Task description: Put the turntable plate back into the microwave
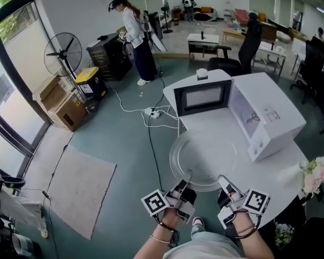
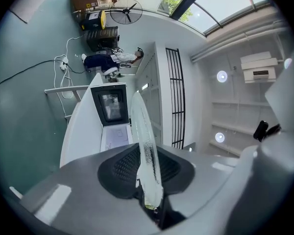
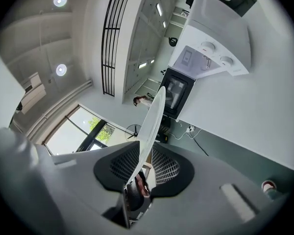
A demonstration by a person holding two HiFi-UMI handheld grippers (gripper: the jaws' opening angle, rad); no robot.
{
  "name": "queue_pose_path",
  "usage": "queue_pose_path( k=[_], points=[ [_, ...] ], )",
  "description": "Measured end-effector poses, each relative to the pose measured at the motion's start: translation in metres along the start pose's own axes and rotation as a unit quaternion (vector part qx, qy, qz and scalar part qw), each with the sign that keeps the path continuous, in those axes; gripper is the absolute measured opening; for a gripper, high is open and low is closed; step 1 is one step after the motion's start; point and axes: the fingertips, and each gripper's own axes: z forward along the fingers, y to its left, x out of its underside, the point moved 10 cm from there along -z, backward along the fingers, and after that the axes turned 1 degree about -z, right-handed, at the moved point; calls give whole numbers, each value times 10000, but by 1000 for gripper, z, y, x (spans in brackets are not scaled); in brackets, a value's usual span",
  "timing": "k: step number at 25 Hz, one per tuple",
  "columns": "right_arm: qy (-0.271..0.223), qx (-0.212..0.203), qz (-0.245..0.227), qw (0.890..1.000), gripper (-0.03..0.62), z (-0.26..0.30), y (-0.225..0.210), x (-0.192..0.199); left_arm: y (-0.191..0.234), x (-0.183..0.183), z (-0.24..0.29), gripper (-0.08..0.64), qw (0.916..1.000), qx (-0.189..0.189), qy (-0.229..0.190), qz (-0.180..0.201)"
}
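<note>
Over the near edge of the white table, both forearms reach forward side by side. The left gripper and right gripper, jaws nearly closed, each pinch the near rim of the glass turntable plate, which is held level in front of the open microwave.

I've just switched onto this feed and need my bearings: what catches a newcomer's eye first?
The big clear glass turntable plate, held flat at the near edge of the white table, the left gripper and right gripper each with jaws shut on its near rim. Just beyond it stands the white microwave, its dark-windowed door swung wide open.
</note>
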Motion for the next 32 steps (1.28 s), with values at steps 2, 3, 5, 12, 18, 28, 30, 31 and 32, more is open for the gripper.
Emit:
queue_pose_path(
  k=[2,3,5,12,18,28,30,31,32],
  points=[
    [12,270,71,9996,80,9,-11,-16,6,-8,21,49,10000,-18,8,-21],
    [8,452,161,9988,80,13,-16,-22,9,-12,31,49,10000,-14,14,-44],
    [-30,413,226,9989,80,25,-23,-36,14,-18,51,49,10000,-13,48,-63],
    [-196,11,9,9998,80,53,-45,-78,29,-33,104,51,9996,-91,258,11],
    [-429,232,438,9979,80,58,-55,-87,36,-40,134,51,9985,-108,527,-38],
    [-1260,725,396,9886,80,83,-70,-107,63,-72,210,52,9877,-3,1551,-186],
    [-1533,864,524,9830,80,92,-70,-108,66,-83,228,54,9823,-39,1855,-260],
    [-1645,938,568,9803,80,97,-70,-109,68,-89,237,55,9794,-35,1998,-304],
    [-1748,1019,588,9776,80,102,-69,-111,71,-94,246,55,9763,-25,2137,-350]
  ],
)
